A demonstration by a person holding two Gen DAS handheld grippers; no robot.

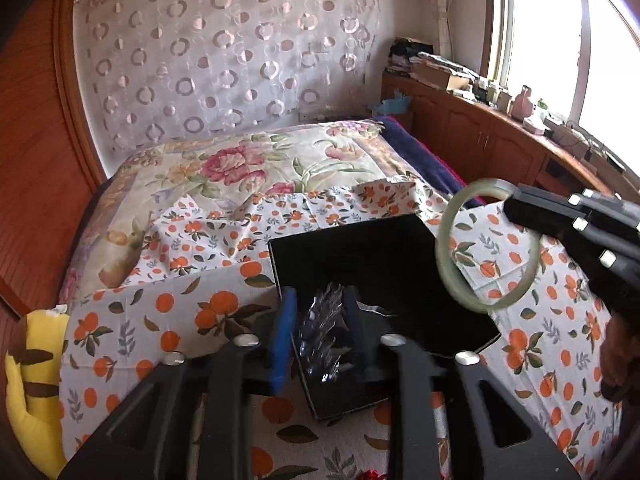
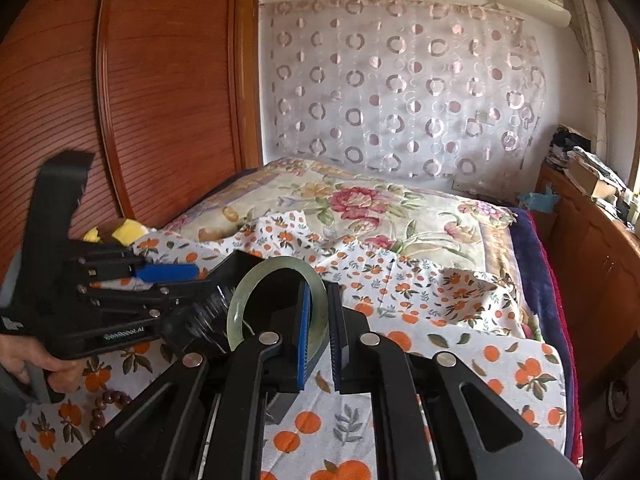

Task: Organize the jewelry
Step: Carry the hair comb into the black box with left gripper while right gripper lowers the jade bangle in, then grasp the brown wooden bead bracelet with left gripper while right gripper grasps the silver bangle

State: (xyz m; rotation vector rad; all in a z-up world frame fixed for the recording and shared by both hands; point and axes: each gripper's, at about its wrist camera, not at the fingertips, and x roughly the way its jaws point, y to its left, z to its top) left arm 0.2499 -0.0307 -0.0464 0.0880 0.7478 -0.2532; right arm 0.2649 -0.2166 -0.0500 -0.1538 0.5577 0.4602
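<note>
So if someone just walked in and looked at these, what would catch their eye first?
Probably the pale green bangle pinched in the right gripper, held above the open black box on the orange-print cloth. Next, the spiky silver ornament clamped in the left gripper over that box.

— What am I working over?

— From my feeds, a bed (image 1: 168,184) with a floral cover (image 1: 256,160). Over the near part lies a white cloth printed with oranges (image 1: 200,304), wrinkled towards the far edge.

— And on the cloth?

— A black box (image 1: 384,256) sits directly on it, open side up. In my right view a string of dark brown beads (image 2: 106,404) lies on the cloth near the left edge. A yellow plush toy (image 1: 32,384) rests at the bed's left side, touching the cloth. A dark blue blanket (image 1: 424,156) runs along the bed's right edge.
</note>
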